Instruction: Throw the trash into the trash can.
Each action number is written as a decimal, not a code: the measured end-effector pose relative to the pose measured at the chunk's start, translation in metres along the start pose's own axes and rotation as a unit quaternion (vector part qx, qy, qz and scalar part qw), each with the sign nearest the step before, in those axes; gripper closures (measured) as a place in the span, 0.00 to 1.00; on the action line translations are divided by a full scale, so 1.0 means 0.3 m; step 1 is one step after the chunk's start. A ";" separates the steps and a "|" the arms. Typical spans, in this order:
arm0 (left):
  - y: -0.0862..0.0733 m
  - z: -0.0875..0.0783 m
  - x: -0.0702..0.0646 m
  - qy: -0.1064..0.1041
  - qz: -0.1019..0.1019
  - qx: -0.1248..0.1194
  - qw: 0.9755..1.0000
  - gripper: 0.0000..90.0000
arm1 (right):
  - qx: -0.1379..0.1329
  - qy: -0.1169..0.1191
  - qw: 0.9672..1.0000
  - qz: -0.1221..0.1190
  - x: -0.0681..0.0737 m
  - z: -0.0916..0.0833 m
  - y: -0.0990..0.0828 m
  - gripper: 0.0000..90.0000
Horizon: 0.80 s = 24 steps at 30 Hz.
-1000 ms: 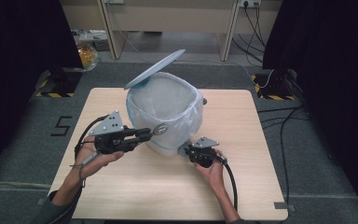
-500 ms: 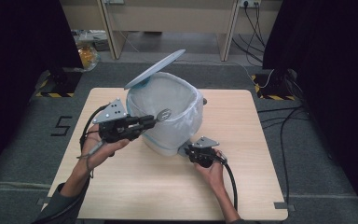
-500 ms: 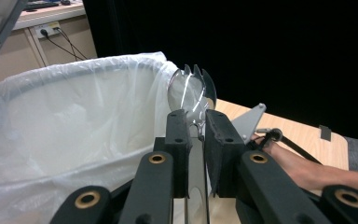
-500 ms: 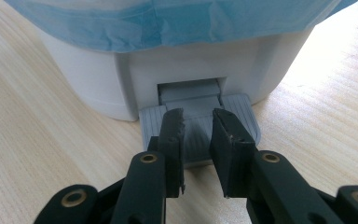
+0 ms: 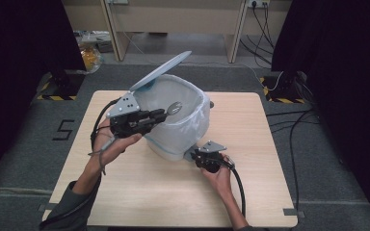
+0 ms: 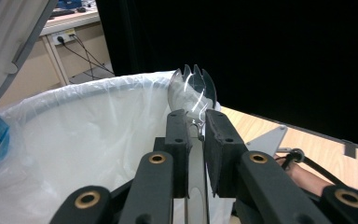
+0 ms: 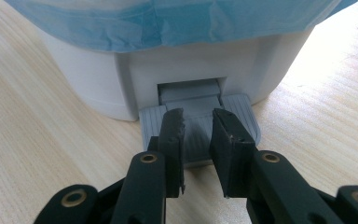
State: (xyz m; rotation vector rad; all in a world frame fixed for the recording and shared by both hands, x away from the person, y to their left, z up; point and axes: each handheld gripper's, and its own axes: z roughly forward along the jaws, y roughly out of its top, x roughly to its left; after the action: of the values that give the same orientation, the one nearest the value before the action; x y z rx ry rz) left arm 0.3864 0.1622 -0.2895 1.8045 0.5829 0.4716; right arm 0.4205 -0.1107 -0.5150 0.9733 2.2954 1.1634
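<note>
The left tool (image 5: 161,114) grips a clear plastic fork (image 6: 194,88) over the lined bin (image 5: 192,120), frame centre. The right tool (image 7: 198,126), closed, seems to press the bin's pedal (image 7: 242,109). Floor marking "5" (image 5: 65,130), left.

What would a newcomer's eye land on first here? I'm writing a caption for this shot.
The white pedal bin mid-table, its lid tipped up. Above its bag-lined mouth the left gripper holds a clear plastic spork. At the bin's foot the right gripper presses the grey pedal.
</note>
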 end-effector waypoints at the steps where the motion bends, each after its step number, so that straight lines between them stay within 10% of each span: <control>1: 0.001 0.004 0.002 -0.001 0.000 0.000 1.000 0.88 | 0.000 0.000 1.000 0.000 0.000 0.000 0.000 0.82; 24: 0.054 0.122 0.013 0.036 0.003 0.001 0.999 0.88 | 0.001 0.002 1.000 -0.001 -0.002 0.000 0.000 0.82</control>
State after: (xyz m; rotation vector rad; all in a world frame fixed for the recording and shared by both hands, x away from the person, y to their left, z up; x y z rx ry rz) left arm 0.4133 0.1327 -0.2846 1.7985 0.6276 0.5418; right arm 0.4208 -0.1111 -0.5149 0.9705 2.2996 1.1640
